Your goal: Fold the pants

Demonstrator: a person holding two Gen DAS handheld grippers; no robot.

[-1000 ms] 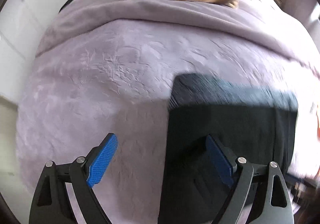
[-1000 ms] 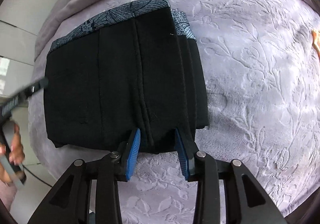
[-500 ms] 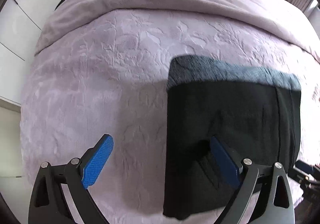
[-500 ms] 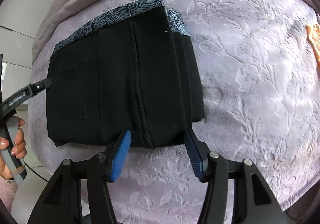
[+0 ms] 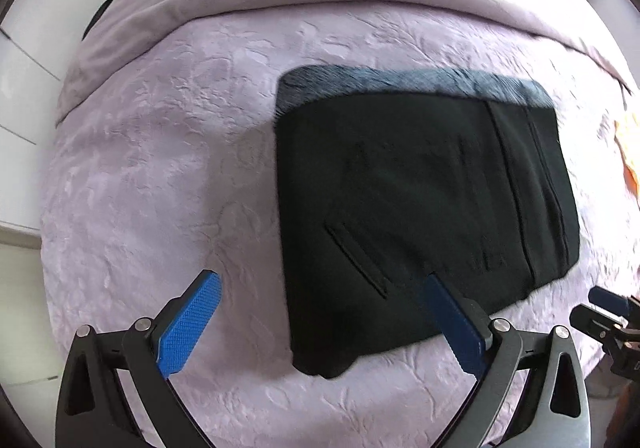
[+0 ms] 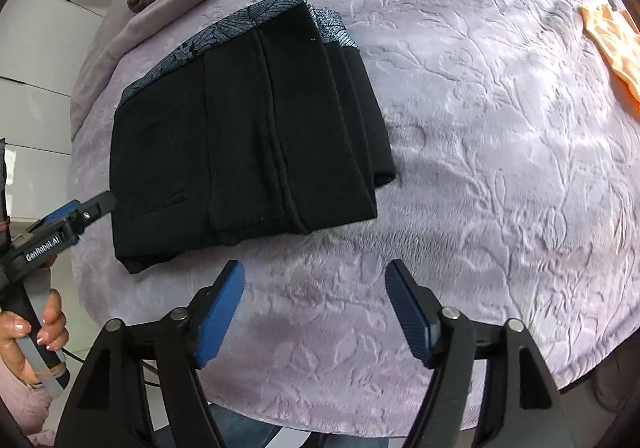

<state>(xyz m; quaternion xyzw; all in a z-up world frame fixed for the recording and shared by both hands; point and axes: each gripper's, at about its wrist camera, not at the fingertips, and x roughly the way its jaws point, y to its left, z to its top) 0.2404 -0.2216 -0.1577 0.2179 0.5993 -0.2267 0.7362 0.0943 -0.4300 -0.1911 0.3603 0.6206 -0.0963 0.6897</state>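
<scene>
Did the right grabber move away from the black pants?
Yes. The right gripper backed off the folded pants toward the bed's near edge, jaws just opening, nothing between them.

From my seat the only lettering I can read is in the right wrist view: white print reading "GenRobot.AI" runs along the black body of the left gripper (image 6: 86,210), which comes in at the left edge with a hand (image 6: 38,328) wrapped around its handle below. I find no other readable print in that view. In the left wrist view I can make out no words, numbers or signs at all.
</scene>
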